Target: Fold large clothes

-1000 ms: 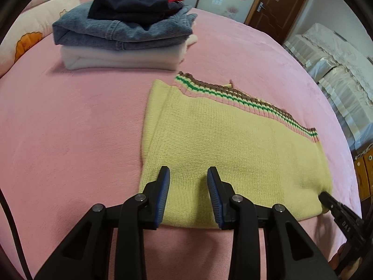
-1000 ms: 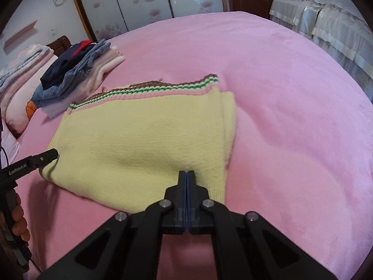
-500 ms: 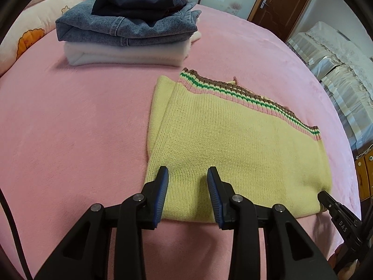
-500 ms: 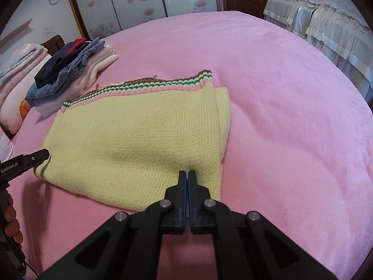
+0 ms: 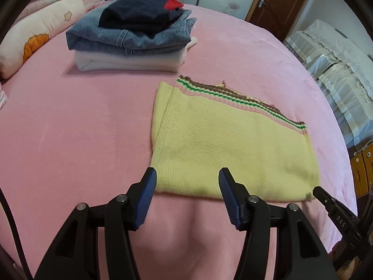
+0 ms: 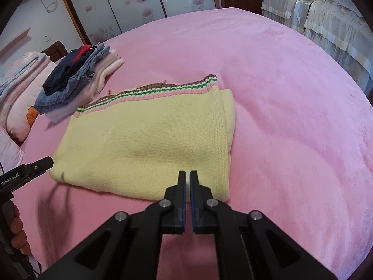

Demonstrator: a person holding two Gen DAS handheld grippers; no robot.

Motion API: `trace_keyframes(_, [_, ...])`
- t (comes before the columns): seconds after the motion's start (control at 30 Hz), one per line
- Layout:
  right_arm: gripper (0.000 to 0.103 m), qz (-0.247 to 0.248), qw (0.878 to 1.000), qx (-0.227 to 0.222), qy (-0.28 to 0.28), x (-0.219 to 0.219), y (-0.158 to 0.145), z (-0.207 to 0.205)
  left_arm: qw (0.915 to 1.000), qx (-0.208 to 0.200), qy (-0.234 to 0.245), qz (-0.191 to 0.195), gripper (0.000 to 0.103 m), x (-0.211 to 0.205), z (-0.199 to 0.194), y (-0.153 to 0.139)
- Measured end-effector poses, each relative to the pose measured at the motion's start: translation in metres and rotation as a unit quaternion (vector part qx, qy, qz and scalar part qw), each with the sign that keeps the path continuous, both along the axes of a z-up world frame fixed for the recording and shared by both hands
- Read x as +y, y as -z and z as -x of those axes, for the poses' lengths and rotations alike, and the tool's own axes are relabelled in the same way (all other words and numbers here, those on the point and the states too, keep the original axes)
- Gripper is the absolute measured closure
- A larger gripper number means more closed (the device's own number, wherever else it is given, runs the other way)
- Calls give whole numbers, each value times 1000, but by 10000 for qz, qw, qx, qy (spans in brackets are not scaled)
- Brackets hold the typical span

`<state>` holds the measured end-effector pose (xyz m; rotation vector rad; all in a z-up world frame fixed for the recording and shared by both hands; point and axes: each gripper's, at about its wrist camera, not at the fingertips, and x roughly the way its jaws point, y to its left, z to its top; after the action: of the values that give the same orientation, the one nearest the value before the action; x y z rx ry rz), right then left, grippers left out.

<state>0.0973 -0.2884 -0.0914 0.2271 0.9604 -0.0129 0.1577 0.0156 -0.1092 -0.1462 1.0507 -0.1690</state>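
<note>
You are holding the left gripper (image 5: 186, 175) over the near edge of the folded yellow sweater (image 5: 228, 144); its jaws are opening, standing well apart, with nothing pressed between the blue pads (image 5: 145, 200). The sweater's near hem is lying just ahead of and below the fingertips, not pinched.

You are keeping the right gripper (image 6: 187, 173) closed, pads together with only a thin slit showing, and it is gripping nothing. Its tips are hovering over the sweater's near edge, close to the near right corner; whether they are touching the knit cannot be told.

The sweater is lying flat on the pink blanket (image 6: 291, 116), folded into a rough rectangle. Its striped hem band (image 6: 149, 91), brown, green and pink, is running along the far edge, away from both grippers. A folded layer is showing along the side to the right of the right gripper.

Beyond the sweater, ahead and to the left of both grippers, a stack of folded clothes (image 5: 132, 35) is sitting: dark garment on top, denim under it, pale garment at the bottom. It is lying apart from the sweater.

The tip of each gripper is showing at the edge of the other's view, beside the sweater's near corners
</note>
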Motion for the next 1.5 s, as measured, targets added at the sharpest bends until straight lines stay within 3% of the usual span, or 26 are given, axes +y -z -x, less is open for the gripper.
trace_keyframes(0.13, [98, -96, 9999, -40, -98, 9, -14, 10, 9999, -107, 92, -31, 48, 1, 19, -14])
trace_keyframes(0.27, [82, -77, 9996, -175, -209, 20, -29, 23, 9998, -125, 166, 60, 47, 4, 37, -24])
trace_keyframes(0.4, [81, 36, 9985, -352, -417, 34, -44, 34, 9995, -90, 219, 206, 47, 9, 50, -29])
trace_keyframes(0.53, [81, 170, 9964, -564, -615, 52, -53, 44, 9982, -67, 322, 498, 41, 14, 64, -25])
trace_keyframes(0.63, [81, 367, 9938, -735, -743, 65, -53, 50, 9948, 16, 386, 941, 40, 19, 71, -11])
trace_keyframes(0.73, [81, 449, 9926, -683, -902, 78, -44, 50, 9859, 216, 416, 1608, 40, 25, 69, 14])
trace_keyframes(0.87, [81, 455, 9920, -513, -1056, 89, -30, 46, 9669, 489, 238, 2492, 41, 37, 58, 51])
trace_keyframes(1.0, [81, 486, 9921, -424, -1080, 91, -20, 40, 9522, 475, 49, 3017, 41, 44, 40, 76])
trace_keyframes(1.13, [81, 458, 9929, -371, -1029, 86, -13, 31, 9467, 260, -89, 3210, 41, 45, 20, 89])
trace_keyframes(1.5, [81, 413, 9946, -388, -874, 79, -5, 1, 9482, -185, -251, 3161, 42, 33, -33, 102])
